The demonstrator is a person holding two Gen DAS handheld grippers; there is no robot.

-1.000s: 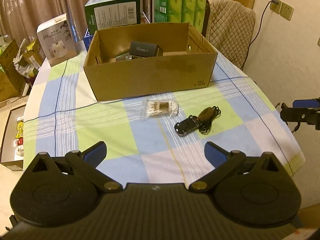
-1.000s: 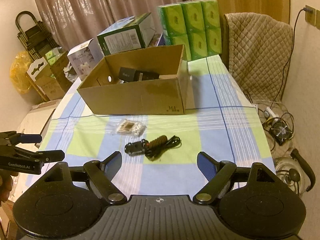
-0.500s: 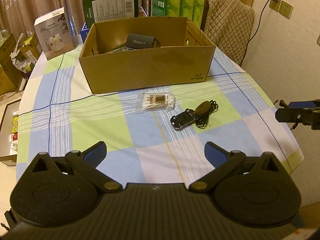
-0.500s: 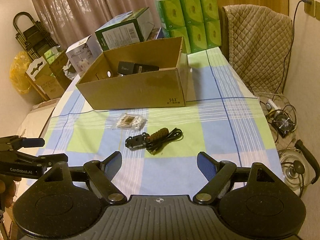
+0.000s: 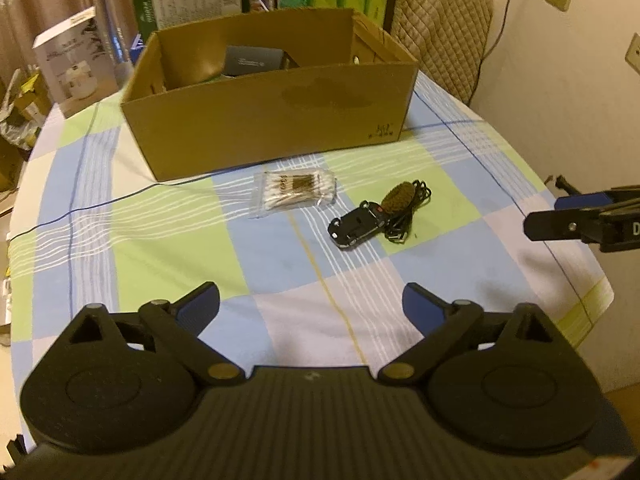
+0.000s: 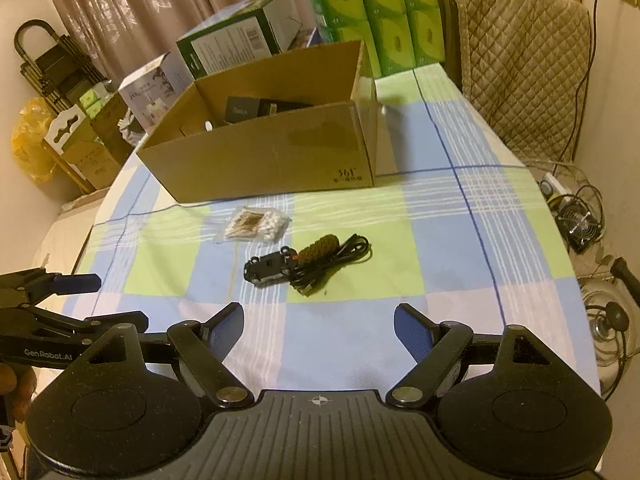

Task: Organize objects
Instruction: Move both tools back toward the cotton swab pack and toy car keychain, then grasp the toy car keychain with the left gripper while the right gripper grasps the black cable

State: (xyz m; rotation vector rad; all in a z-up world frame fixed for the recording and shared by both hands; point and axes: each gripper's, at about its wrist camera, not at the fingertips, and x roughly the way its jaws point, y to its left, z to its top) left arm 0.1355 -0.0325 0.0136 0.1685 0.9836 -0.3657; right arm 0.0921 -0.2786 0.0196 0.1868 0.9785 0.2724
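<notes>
An open cardboard box [image 5: 272, 120] [image 6: 264, 156] stands on the checked tablecloth with dark items inside. In front of it lie a clear packet of cotton swabs [image 5: 294, 192] [image 6: 256, 226], a small black toy car [image 5: 358, 225] [image 6: 270, 267] and a brown braided piece with a coiled black cable [image 5: 402, 204] [image 6: 332, 254]. My left gripper [image 5: 312, 300] hovers over the near cloth, its jaws closing with nothing between them. My right gripper [image 6: 319, 320] is open and empty, short of the car and cable. Each gripper also shows at the other view's edge.
Green tissue packs [image 6: 376, 12], a green carton [image 6: 240, 36] and a white box [image 6: 154, 92] stand behind the cardboard box. A quilted chair [image 6: 524, 60] is at the back right. Cables and a small fan [image 6: 580, 224] lie on the floor past the table's right edge.
Both grippers have sunk toward the table and come closer to the objects, which now look larger. The left jaws have narrowed slightly. Nothing on the table has moved.
</notes>
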